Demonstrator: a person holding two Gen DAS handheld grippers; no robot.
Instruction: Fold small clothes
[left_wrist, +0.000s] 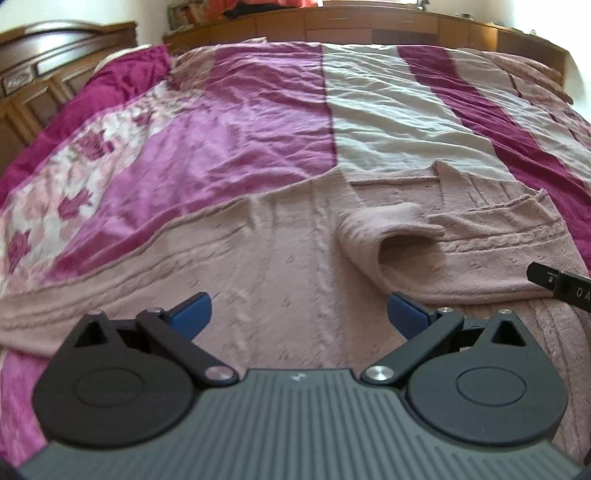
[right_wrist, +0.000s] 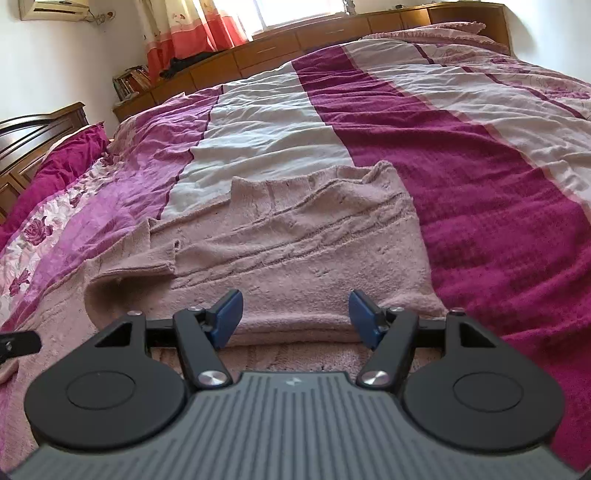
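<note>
- Both hand-held grippers hang low over the near part of a pink knitted garment (left_wrist: 288, 258) spread on the bed (right_wrist: 480, 155). The left hand-held gripper (left_wrist: 299, 314) has its blue pads wide apart with nothing between them. The right hand-held gripper (right_wrist: 295, 314) is also parted, its pads straddling a thick folded edge of the knit but not pressing it.
- On the right side a flap of the garment is already turned over onto the body, with a sleeve opening (left_wrist: 406, 247) gaping at the fold. My guess is that the next fold is being lined up.
- Risk: if the right pads close on that thick edge, they may take only the top layer, and the flap would peel open when lifted.
- Risk: the knit is soft and stretchy. If the two sides are pulled unevenly, the fold would skew or the ribbed lines would bunch.
- Risk: pads pushed too deep could pinch the striped bedspread (left_wrist: 221, 122) along with the garment and drag it up.
- Hard to tell: the nearest hem lies under the gripper bodies in both views, so the layers there cannot be counted.
- The left view is somewhat blurred, and the garment's left end runs out of view.
- Only a black tip of each gripper shows at the edge of the other's view.
</note>
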